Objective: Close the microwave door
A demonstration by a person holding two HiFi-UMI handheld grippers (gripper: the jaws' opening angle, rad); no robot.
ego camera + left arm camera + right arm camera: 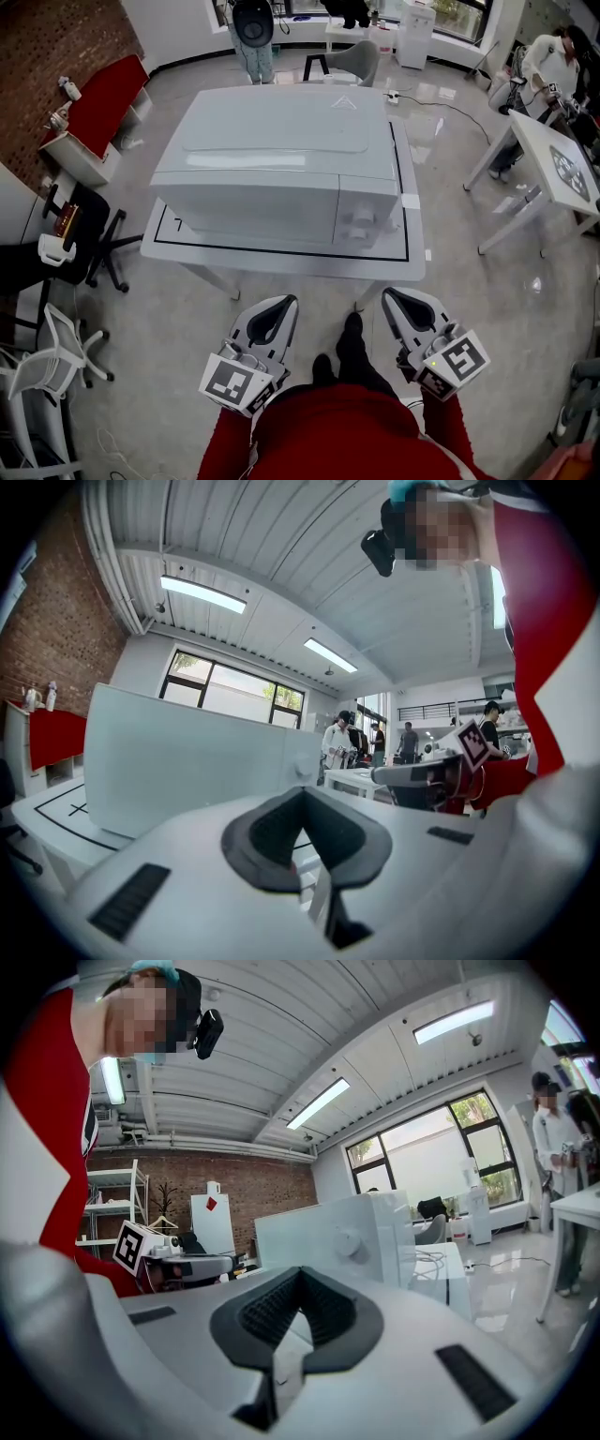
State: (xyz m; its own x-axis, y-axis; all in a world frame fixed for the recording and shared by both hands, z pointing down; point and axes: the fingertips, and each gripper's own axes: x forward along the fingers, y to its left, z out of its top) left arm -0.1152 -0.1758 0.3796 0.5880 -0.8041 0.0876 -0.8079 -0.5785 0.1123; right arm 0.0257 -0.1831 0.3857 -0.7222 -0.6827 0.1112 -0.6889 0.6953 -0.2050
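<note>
The white microwave (281, 159) stands on a white table (281, 261) marked with a black outline. Its door (248, 202) lies flush with the front, beside the control panel with a knob (364, 214). My left gripper (281, 303) and right gripper (391, 294) hover side by side short of the table's near edge, both shut and empty, pointing level at the microwave. The left gripper view has its jaws (302, 794) closed before the microwave's front (187, 761), with the right gripper (422, 772) alongside. The right gripper view shows closed jaws (300, 1274) and the knob (349, 1239).
Office chairs (66, 347) and a low cabinet with a red top (103, 103) stand at the left. A second white table (562, 164) with a person beside it is at the right. Another person (253, 28) and a chair (352, 61) are behind the microwave.
</note>
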